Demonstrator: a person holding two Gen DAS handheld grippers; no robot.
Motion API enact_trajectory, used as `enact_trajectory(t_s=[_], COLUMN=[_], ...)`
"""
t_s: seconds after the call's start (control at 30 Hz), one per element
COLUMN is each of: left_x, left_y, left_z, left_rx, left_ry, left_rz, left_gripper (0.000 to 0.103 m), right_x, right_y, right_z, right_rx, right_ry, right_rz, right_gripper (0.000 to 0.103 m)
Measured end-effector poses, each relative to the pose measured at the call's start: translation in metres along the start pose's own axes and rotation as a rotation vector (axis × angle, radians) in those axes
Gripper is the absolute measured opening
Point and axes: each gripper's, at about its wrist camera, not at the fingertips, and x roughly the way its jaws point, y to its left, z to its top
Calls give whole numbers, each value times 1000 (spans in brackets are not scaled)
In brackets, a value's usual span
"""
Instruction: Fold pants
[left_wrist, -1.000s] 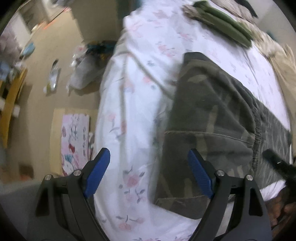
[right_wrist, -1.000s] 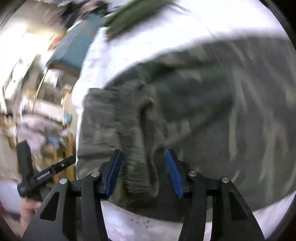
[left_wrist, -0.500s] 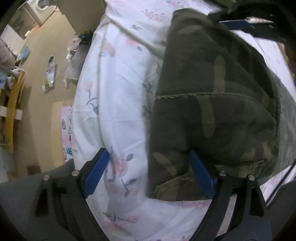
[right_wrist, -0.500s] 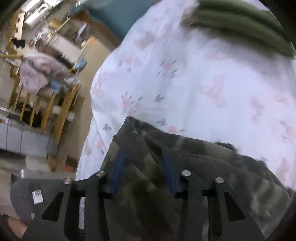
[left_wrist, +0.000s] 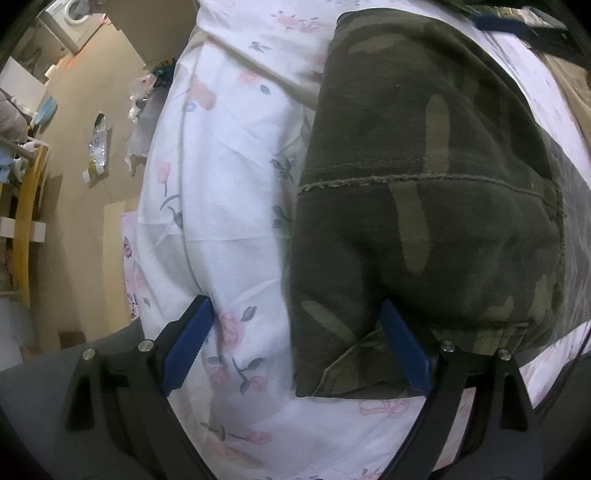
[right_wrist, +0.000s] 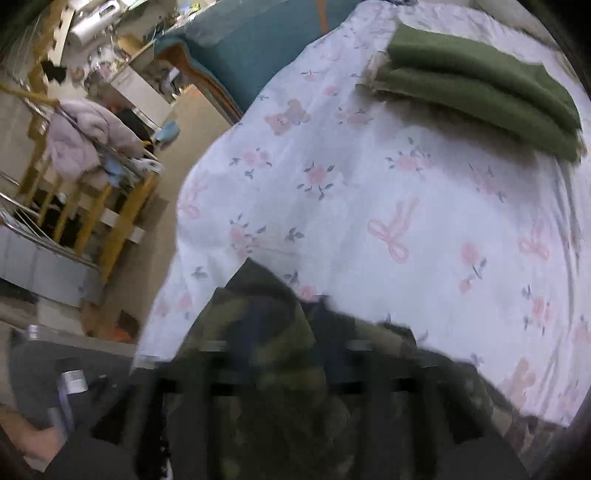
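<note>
The pants (left_wrist: 424, 206), thick camouflage cloth in dark and pale olive with a raised stitched seam across them, lie folded over on the bed sheet (left_wrist: 229, 206), a thin white cotton printed with pink flowers and bows. The left gripper (left_wrist: 295, 345) hangs low over the near corner of the pants, its blue ridged fingers (left_wrist: 188, 343) spread wide apart with nothing between them. The right gripper (right_wrist: 280, 332) is blurred, and cloth bunches up between its fingers; they look clamped on the pants (right_wrist: 258, 295). A stack of folded green cloth (right_wrist: 480, 88) lies well apart, farther along the sheet. A yellow wooden rack (right_wrist: 92, 206) draped with a pale jacket stands on the floor beside the bed.
</note>
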Motion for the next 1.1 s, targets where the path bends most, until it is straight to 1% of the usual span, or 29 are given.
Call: enact_trajectory(t_s=[0.1, 0.13, 0.17, 0.2, 0.23, 0.3, 0.33, 0.37, 0.4, 0.43, 0.47, 0.5, 0.57, 0.6, 0.63, 0.7, 0.73, 0.8, 0.83, 0.87, 0.9, 0.93, 0.97, 1.0, 1.03, 1.07, 1.1], left_x=[0, 1, 1, 1, 4, 2, 1, 1, 1, 1, 0, -2, -11, -18, -28, -46, -52, -55, -53, -50, -46, -42, -39, -36, -34, -33, -33], left_y=[4, 5, 6, 6, 8, 4, 3, 3, 3, 5, 6, 7, 14, 18, 23, 33, 39, 51, 54, 55, 53, 49, 44, 41, 38, 37, 38], left_z=[2, 1, 1, 1, 0, -1, -1, -2, -2, -2, -2, -3, -4, -4, -4, -1, 0, 6, 8, 9, 10, 10, 8, 5, 3, 1, -1], left_rx=[-7, -6, -3, 0, 3, 8, 11, 13, 14, 11, 10, 7, -16, -28, -45, -80, -108, -177, -197, -205, -199, -183, -158, -136, -113, -104, -105], left_ry=[3, 2, 1, -1, -3, -8, -12, -12, -11, -11, -8, -7, -31, -53, -93, -173, -206, -226, -221, -211, -197, -181, -166, -155, -146, -144, -145], left_rz=[-10, -11, -8, -5, -2, 3, 3, 3, 0, -4, -6, -9, -28, -33, -35, -24, -11, -17, -22, -25, -27, -24, -17, -10, 5, 16, 20], left_gripper=[89, 89, 89, 89, 89, 90, 90, 90, 90, 90, 90, 90, 90, 90, 90, 90, 90, 90, 90, 90, 90, 90, 90, 90, 90, 90, 90], right_x=[8, 15, 19, 25, 25, 20, 21, 29, 37, 39, 34, 26, 6, -4, -14, -34, -42, -49, -46, -35, -25, -11, 0, 17, 31, 48, 54], right_y=[6, 12, 16, 19, 18, 5, -4, -11, -11, -10, -8, -5, 4, 8, 12, 27, 35, 58, 71, 88, 100, 109, 113, 115, 113, 108, 103], right_z=[-23, -34, -42, -49, -52, -51, -52, -54, -58, -60, -61, -61, -63, -65, -69, -87, -97, -120, -130, -141, -150, -158, -163, -170, -178, -187, -195], right_rx=[-52, -100, -145, -183, -186, -128, -82, -57, -70, -78, -65, -48, -39, -39, -40, -58, -65, -85, -98, -115, -128, -138, -146, -161, -167, -151, -135], right_ry=[73, 90, 94, 99, 79, 4, -6, 25, 44, 42, 16, -12, -58, -69, -74, -76, -74, -67, -52, -39, -36, -14, 12, 62, 124, 231, 278], right_rz=[9, 1, -24, -55, -78, -124, -133, -148, -188, -211, -212, -195, -178, -176, -176, -142, -100, -10, 13, 9, 5, 18, 12, -54, -110, -119, -100], right_gripper=[57, 50, 39, 0, 0, 0, 0, 0, 0, 0, 1, 2, 9, 16, 23, 24, 24, 24, 24, 24, 24, 24, 23, 21, 20, 18, 17])
